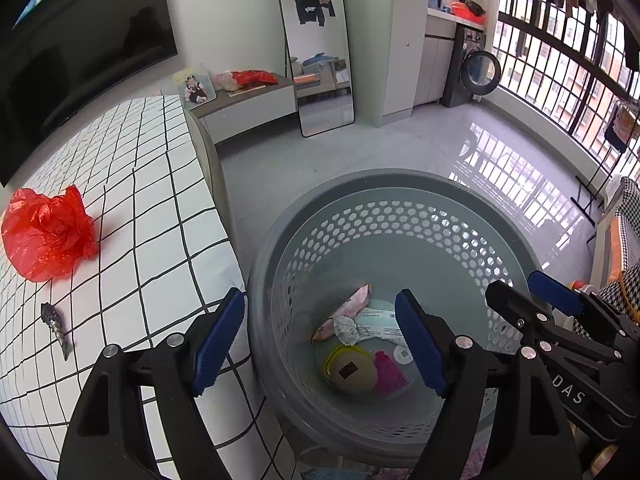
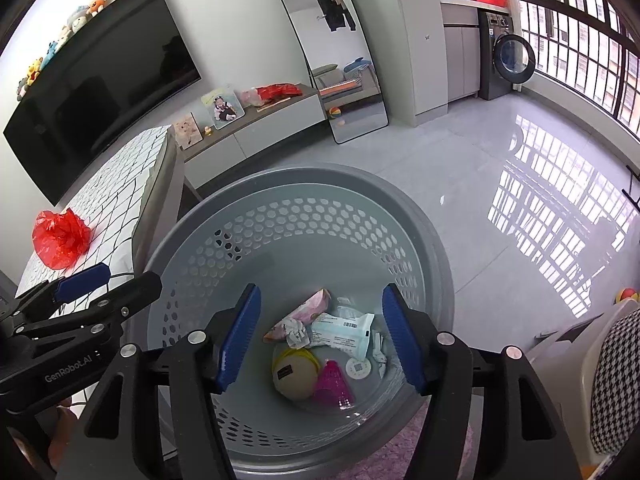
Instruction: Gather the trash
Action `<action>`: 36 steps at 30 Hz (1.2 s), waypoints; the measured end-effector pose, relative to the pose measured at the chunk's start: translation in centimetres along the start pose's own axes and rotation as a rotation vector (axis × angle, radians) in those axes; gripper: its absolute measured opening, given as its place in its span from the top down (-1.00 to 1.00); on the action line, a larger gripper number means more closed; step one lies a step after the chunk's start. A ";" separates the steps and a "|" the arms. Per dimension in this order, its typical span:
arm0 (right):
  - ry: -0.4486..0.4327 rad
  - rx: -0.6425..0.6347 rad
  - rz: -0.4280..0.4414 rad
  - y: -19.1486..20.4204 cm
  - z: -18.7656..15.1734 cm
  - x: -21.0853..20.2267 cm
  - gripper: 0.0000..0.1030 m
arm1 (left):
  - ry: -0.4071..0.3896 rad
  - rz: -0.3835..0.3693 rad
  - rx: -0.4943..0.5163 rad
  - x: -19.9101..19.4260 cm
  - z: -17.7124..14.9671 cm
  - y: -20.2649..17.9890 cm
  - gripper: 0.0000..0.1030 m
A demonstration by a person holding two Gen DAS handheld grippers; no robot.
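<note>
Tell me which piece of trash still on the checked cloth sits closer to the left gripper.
The small dark scrap, near the cloth's front edge. The crumpled red plastic bag lies farther back.

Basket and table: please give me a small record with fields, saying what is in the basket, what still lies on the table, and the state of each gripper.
basket: grey perforated basket, on the floor beside the table
in basket: pink wrapper, crumpled paper, white labelled packet, round yellow item, pink plastic piece
on table: red plastic bag, small dark scrap, both on the checked tablecloth
left gripper: open, empty, over the basket
right gripper: open, empty, over the basket
</note>
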State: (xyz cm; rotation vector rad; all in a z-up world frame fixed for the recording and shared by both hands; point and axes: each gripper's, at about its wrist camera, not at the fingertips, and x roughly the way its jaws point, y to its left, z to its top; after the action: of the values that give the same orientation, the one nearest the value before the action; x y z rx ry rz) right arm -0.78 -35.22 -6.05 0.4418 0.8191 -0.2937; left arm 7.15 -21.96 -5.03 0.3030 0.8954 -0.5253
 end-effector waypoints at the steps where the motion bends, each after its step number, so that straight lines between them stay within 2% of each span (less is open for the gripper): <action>1: -0.001 0.000 -0.002 0.1 0.0 0.0 -0.18 | -0.003 0.001 0.000 -0.1 0.0 0.0 -0.50; 18: -0.086 -0.029 -0.050 1.6 -0.8 -2.7 -0.39 | -0.083 0.037 -0.023 -3.1 -0.6 1.6 -0.67; 36: -0.138 -0.110 -0.029 5.6 -1.4 -5.4 -0.39 | -0.161 0.051 -0.080 -6.7 -2.5 4.9 -0.75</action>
State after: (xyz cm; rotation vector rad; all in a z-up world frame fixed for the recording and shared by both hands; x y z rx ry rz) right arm -2.84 -29.22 -1.28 0.3035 0.7035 -0.3006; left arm 4.73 -14.69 -1.00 0.2067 0.7484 -0.4586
